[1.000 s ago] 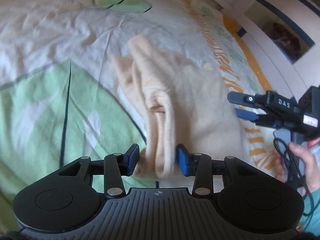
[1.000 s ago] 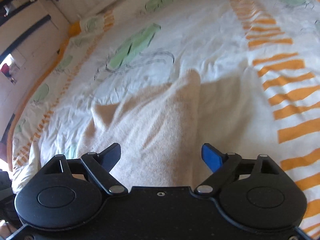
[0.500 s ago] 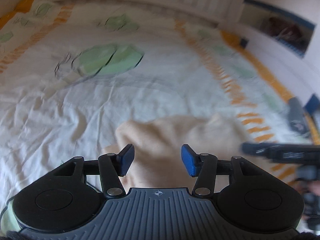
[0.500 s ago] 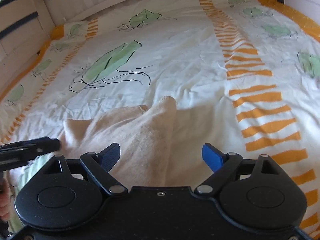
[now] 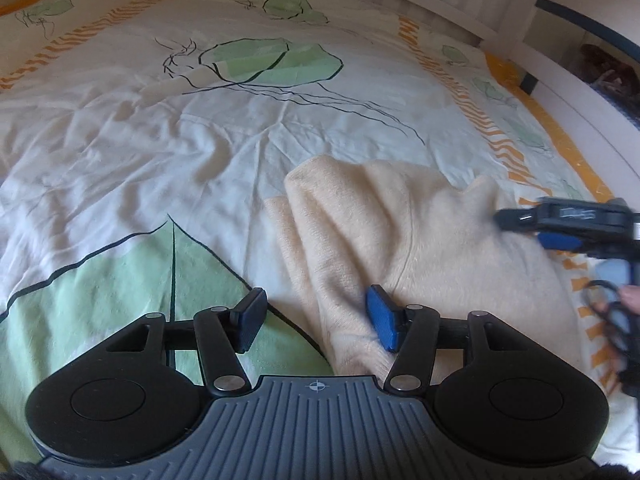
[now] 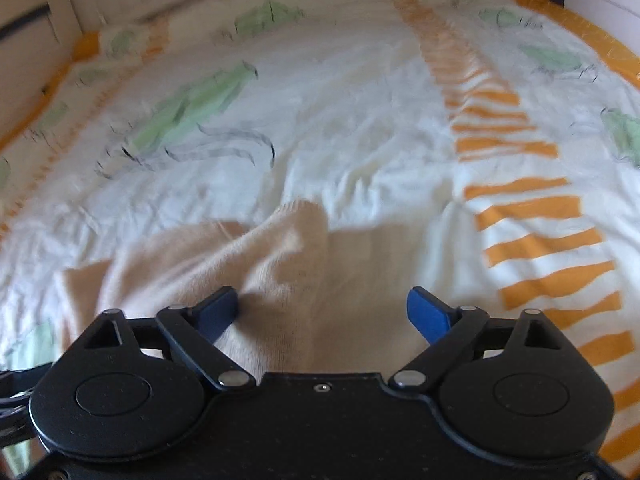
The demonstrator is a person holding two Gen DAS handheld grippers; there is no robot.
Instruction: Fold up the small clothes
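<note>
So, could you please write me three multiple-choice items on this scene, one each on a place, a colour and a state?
1. Where does the cream knitted garment lie?
A. on the printed bedsheet
B. on a wooden floor
C. in a basket

2. What colour are the stripes printed on the bedsheet?
A. purple
B. orange
C. black

3. How do the fingers of the left gripper stand?
A. shut on the garment
B. shut on nothing
C. open, with garment fabric between them

Key: 1 A, since the sheet shows all around the garment in both wrist views. 2 B, as the bands are orange. 3 C, since a wide gap separates the blue pads. The right gripper is open too.
</note>
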